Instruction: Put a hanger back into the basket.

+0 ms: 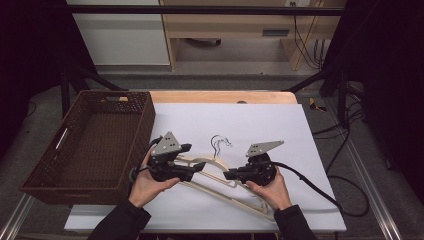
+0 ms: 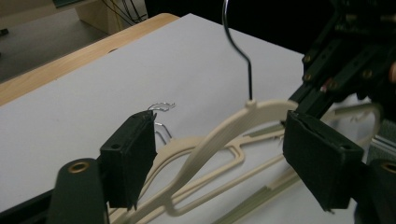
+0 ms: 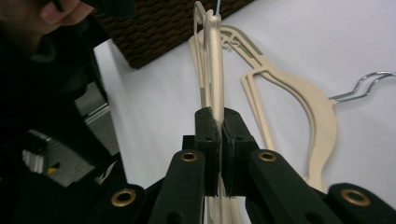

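Several cream plastic hangers [image 1: 215, 162] with wire hooks [image 1: 218, 142] lie piled on the white sheet [image 1: 260, 120]. One hanger [image 3: 215, 60] is lifted on edge, and my right gripper [image 3: 219, 135] is shut on its arm. In the high view the right gripper [image 1: 229, 175] points left at the pile. My left gripper [image 1: 196, 159] faces it from the left. Its jaws stand open around the raised hanger's shoulder [image 2: 219, 135], with the pads [image 2: 133, 154] clear of it. The raised hanger's hook [image 2: 238, 46] stands upright. More hangers [image 2: 233, 156] lie flat beneath.
A dark wicker basket [image 1: 95, 145] stands at the left, close beside the left hand. The wooden table edge [image 1: 220, 96] shows behind the sheet. A black cable [image 1: 310, 182] trails right from the right gripper. The sheet's far half is bare.
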`<state>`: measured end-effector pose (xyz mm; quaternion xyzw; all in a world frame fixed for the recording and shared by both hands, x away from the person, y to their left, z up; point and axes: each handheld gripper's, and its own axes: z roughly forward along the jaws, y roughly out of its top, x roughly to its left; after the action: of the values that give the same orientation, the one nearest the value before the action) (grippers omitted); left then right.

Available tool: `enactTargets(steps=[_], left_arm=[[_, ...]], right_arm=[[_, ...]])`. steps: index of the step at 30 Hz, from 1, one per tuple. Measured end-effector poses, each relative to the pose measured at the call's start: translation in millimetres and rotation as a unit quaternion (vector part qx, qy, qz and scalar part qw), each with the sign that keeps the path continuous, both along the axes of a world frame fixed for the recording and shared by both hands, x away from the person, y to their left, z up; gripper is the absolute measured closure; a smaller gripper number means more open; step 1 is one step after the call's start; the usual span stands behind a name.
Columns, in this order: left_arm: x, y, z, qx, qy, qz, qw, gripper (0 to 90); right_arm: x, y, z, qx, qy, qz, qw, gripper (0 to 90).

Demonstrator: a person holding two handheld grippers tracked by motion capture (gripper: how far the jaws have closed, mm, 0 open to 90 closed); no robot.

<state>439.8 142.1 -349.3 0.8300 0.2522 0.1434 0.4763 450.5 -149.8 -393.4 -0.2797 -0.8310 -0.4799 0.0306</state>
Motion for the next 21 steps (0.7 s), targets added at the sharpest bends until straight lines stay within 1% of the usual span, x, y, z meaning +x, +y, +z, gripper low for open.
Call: enactTargets(steps=[1, 4, 7, 9, 10, 12, 13, 14, 15, 17, 19, 20, 21], left_arm=[[-0.1, 2.2, -0.7, 0.006, 0.000, -0.004, 1.0000, 22.9], [1.1, 4.9, -5.2, 0.023, 0.006, -0.019, 0.9995, 22.5], [1.3, 0.9, -11.2, 0.047, 0.013, -0.039, 0.9980, 24.4], [2.1, -5.0, -16.0, 0.065, 0.018, -0.057, 0.9961, 25.3], [3.2, -7.4, -17.6, 0.078, 0.019, -0.068, 0.9944, 26.9], [5.2, -12.3, -21.0, 0.094, 0.013, -0.072, 0.9929, 29.9], [7.2, -13.5, -22.0, 0.103, 0.014, -0.080, 0.9914, 32.4], [7.7, -14.7, -23.0, 0.099, 0.017, -0.081, 0.9917, 38.0], [9.0, -15.1, -23.4, 0.102, 0.018, -0.084, 0.9910, 40.1], [10.0, -16.3, -25.1, 0.100, 0.023, -0.087, 0.9909, 48.2], [11.1, -15.7, -25.2, 0.106, 0.026, -0.091, 0.9899, 52.9], [10.9, -15.5, -25.3, 0.101, 0.031, -0.096, 0.9898, 55.1], [9.9, -15.8, -25.6, 0.094, 0.033, -0.098, 0.9902, 58.5]], right_arm=[[0.9, -1.8, 2.1, 0.002, -0.001, 0.012, 0.9999, 87.1], [1.5, -3.8, 6.2, 0.001, -0.002, 0.028, 0.9996, 87.2], [1.2, -3.9, 8.6, -0.006, -0.008, 0.043, 0.9990, 87.1], [0.3, -2.7, 8.8, -0.010, -0.008, 0.051, 0.9986, 87.1], [0.1, -2.0, 8.5, -0.012, -0.008, 0.057, 0.9983, 87.1], [-0.9, -0.6, 8.1, -0.015, -0.009, 0.064, 0.9978, 87.1], [-1.8, 0.3, 7.7, -0.016, -0.008, 0.069, 0.9975, 87.1], [-2.6, 0.7, 7.4, -0.019, -0.008, 0.071, 0.9973, 87.1], [-2.8, 0.7, 7.2, -0.019, -0.009, 0.074, 0.9970, 87.1], [-3.9, 0.7, 7.1, -0.022, -0.010, 0.078, 0.9967, 87.1], [-4.5, 0.4, 7.4, -0.022, -0.011, 0.082, 0.9963, 87.1], [-4.5, 0.3, 7.6, -0.022, -0.012, 0.084, 0.9962, 87.1], [-4.6, 0.0, 7.8, -0.021, -0.011, 0.084, 0.9962, 87.1]])
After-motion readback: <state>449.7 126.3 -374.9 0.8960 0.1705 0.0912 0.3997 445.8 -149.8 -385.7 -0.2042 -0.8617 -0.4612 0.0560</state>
